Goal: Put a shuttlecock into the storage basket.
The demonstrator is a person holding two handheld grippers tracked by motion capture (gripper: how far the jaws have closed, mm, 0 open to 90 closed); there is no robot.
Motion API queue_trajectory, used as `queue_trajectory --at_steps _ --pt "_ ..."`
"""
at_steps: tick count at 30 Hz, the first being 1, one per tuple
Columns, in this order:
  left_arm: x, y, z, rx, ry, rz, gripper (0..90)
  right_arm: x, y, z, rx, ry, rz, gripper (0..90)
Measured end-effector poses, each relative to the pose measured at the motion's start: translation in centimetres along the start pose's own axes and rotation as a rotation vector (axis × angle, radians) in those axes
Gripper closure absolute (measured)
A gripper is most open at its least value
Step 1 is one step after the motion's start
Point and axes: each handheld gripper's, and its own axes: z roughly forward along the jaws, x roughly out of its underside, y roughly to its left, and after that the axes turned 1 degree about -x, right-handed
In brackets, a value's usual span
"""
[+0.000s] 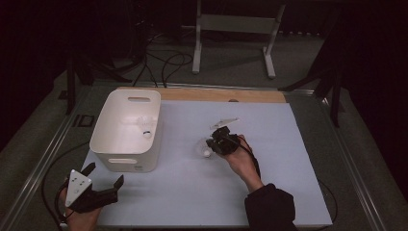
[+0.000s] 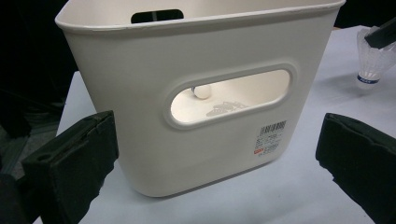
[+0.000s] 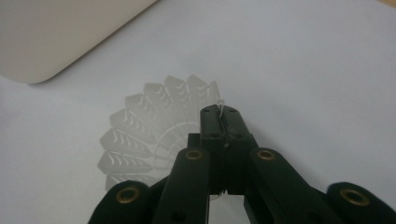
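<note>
Here, one shuttlecock (image 3: 154, 133) pinched in the right gripper (image 3: 223, 116), another inside one bin (image 1: 126, 129); left gripper (image 1: 103, 174) wide.

1. The high view is dim; the room beyond the bench (image 1: 288, 192) falls into near black, and only the pale sheet catches light.
2. The white bin (image 2: 154, 93) is evenly lit from above, with a soft shadow beneath it.
3. The right claw (image 3: 224, 130) is sharp, while the shuttlecock (image 3: 154, 130) feathers look slightly soft.
</note>
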Motion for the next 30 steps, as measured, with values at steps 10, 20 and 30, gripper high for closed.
queue_trajectory --at_steps 10,20,30 --pt "0.0 0.0 0.0 0.0 0.0 0.001 0.1 -0.3 0.1 -0.6 0.013 -0.034 0.008 89.4" --pt "0.0 0.0 0.0 0.0 -0.001 0.001 0.1 -0.8 0.2 -1.1 0.018 -0.064 0.005 89.4" --pt "0.0 0.0 0.0 0.0 0.0 0.0 0.1 -1.3 0.2 -1.6 0.018 -0.091 0.01 89.4"
